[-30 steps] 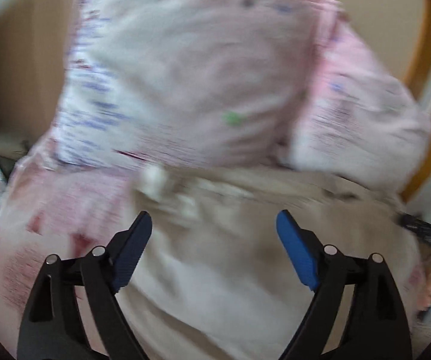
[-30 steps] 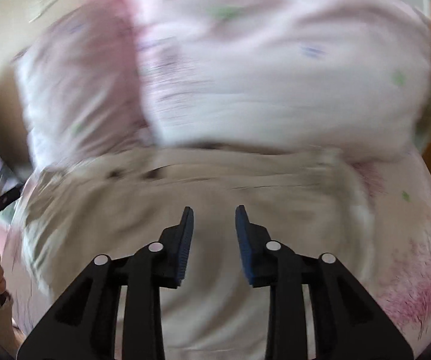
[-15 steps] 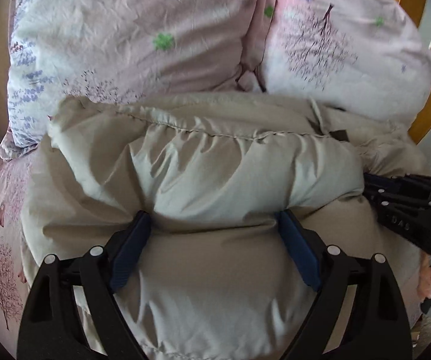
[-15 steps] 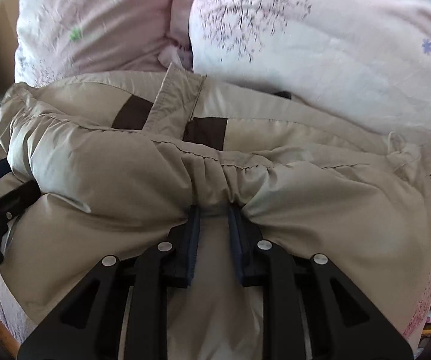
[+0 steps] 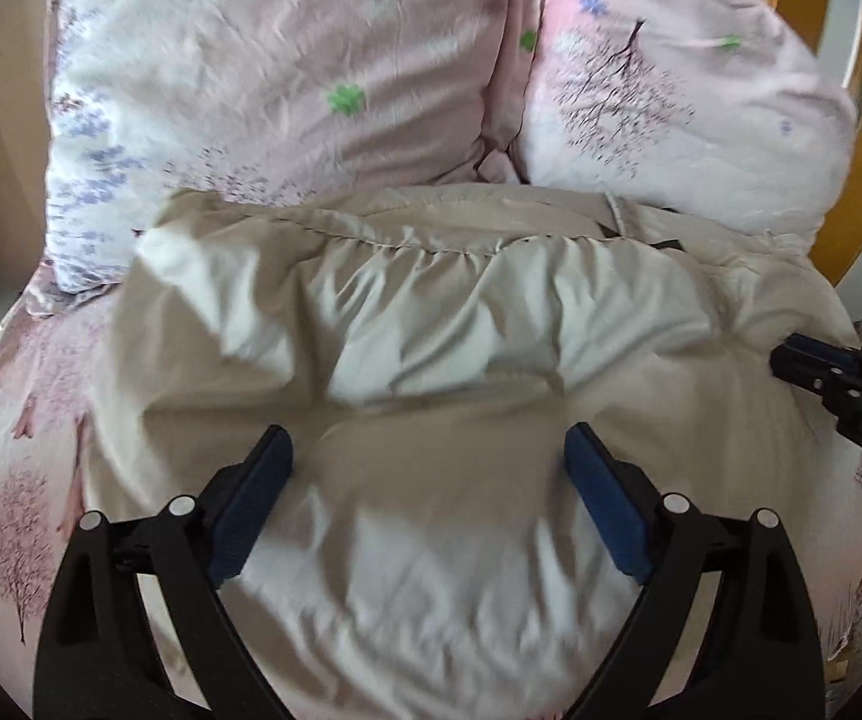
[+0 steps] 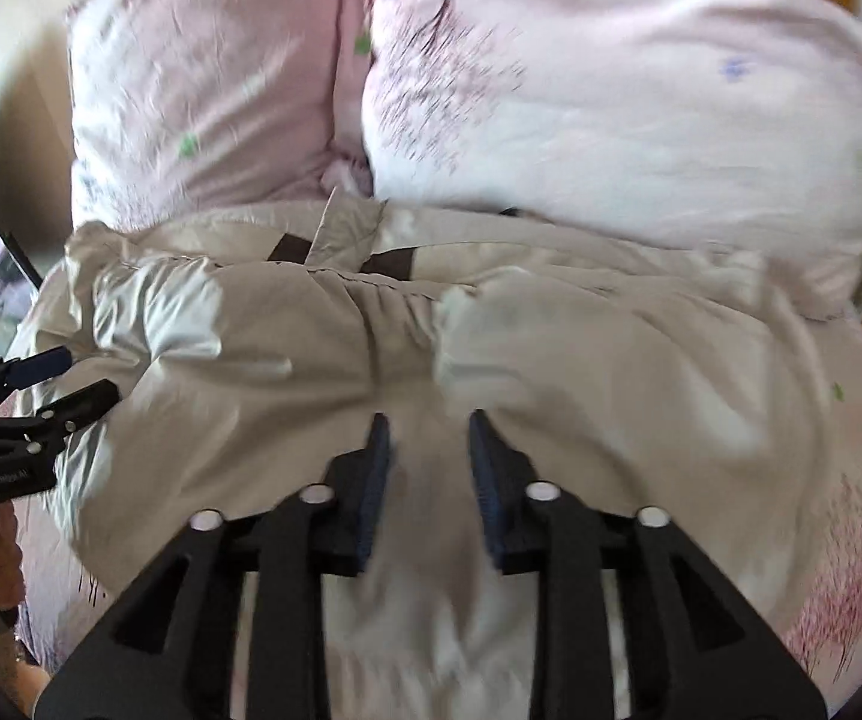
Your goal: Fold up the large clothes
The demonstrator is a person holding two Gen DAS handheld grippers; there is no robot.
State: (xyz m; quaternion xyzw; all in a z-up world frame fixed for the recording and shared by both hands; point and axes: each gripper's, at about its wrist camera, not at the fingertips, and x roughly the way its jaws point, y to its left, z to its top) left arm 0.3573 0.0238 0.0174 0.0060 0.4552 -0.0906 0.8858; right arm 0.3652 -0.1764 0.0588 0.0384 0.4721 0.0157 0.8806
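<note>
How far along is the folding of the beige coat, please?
Done: one fold, the coat doubled toward the pillows. In hand: nothing; the left gripper is wide open, the right gripper has just been opening off the cloth. Left: further folds.

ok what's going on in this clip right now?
A person is folding a puffy beige coat on a bed with a pink floral sheet, below two floral pillows, using a handheld claw in each hand. A fold of the coat has just been laid over. The left claw is wide open over the fabric, its jaws just opening further. The right claw has just been opening too, with its pads clear of the cloth. Neither is gripping the coat.
</note>
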